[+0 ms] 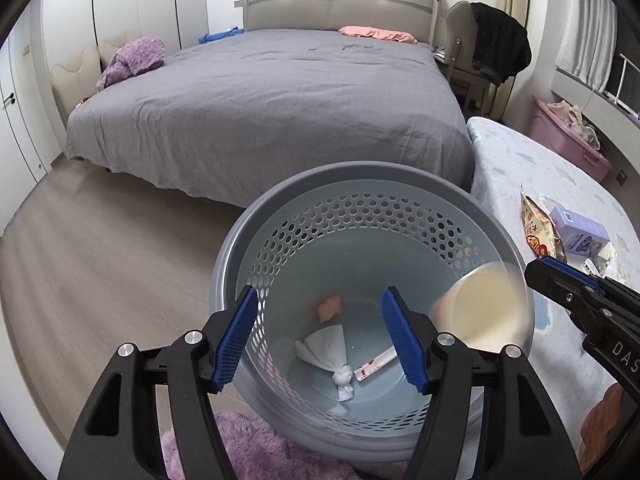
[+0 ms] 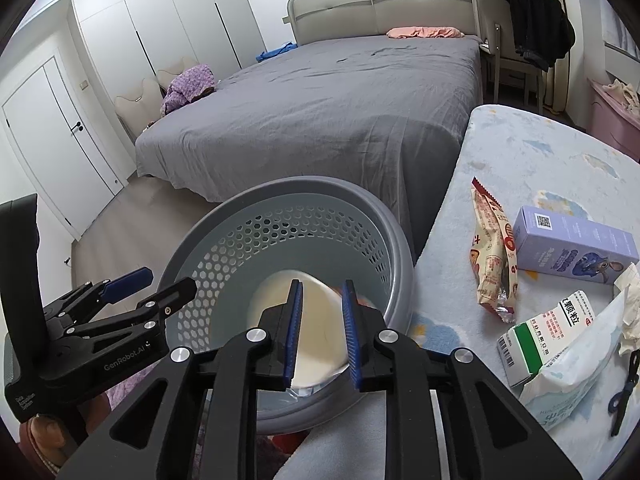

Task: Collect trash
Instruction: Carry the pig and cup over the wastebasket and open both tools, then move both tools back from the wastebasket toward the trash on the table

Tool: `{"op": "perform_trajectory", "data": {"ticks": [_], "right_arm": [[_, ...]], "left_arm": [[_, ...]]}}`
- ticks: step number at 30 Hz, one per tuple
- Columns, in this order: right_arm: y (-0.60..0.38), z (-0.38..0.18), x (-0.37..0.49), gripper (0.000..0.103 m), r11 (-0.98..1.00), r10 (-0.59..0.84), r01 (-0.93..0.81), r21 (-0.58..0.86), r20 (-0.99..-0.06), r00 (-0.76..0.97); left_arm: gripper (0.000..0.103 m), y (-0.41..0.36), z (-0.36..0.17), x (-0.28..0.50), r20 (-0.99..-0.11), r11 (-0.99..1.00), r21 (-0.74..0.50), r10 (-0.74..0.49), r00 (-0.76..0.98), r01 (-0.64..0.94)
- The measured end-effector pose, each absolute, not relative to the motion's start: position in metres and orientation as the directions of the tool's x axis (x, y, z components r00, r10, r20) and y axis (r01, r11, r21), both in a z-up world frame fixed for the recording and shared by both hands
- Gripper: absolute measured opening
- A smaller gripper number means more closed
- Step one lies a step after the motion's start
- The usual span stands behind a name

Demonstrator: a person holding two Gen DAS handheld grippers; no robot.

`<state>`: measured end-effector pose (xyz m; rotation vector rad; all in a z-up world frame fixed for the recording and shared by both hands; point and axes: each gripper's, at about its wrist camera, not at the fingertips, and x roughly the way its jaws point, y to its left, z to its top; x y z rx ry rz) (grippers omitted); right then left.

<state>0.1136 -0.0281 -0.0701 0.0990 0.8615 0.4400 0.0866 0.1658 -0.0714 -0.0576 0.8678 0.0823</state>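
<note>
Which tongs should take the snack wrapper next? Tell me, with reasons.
Right. The right tongs sit beside the patterned surface where the snack wrapper lies; the left tongs hang open over the bin, farther from the wrapper.

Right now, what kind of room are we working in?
A bedroom, almost certainly: a big bed with a grey sheet and padded headboard, tall white wardrobe doors along the wall, and a chair draped with dark clothes.

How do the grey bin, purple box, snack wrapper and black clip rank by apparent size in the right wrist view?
1. Grey bin, by far the largest.
2. Purple box and snack wrapper: similar in length, too close to rank.
3. Black clip, smallest; the fisheye edge distorts it.
</note>
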Motion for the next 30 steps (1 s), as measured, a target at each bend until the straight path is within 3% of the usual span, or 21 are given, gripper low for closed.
{"op": "perform_trajectory", "data": {"ticks": [3, 15, 30], "right_arm": [[-0.029, -0.067, 0.111, 0.025, 0.905, 0.416, -0.337, 0.259, -0.702, 0.577], [-0.035, -0.062, 0.100, 0.025, 0.913, 0.401, -0.326, 0.247, -0.698, 0.594], [-0.075, -0.057, 0.066, 0.039, 0.931, 0.364, -0.267, 0.249, -0.693, 0.622]], "left_arm": [[0.067, 0.166, -0.070, 0.083, -0.763, 0.995, -0.020, 0.048, 0.645, -0.098], [0.071, 0.161, -0.061, 0.069, -0.756, 0.994, -0.009, 0.063, 0.652, -0.107], [0.085, 0.135, -0.045, 0.051, -0.738, 0.997, -0.007, 0.047, 0.673, -0.078]]}}
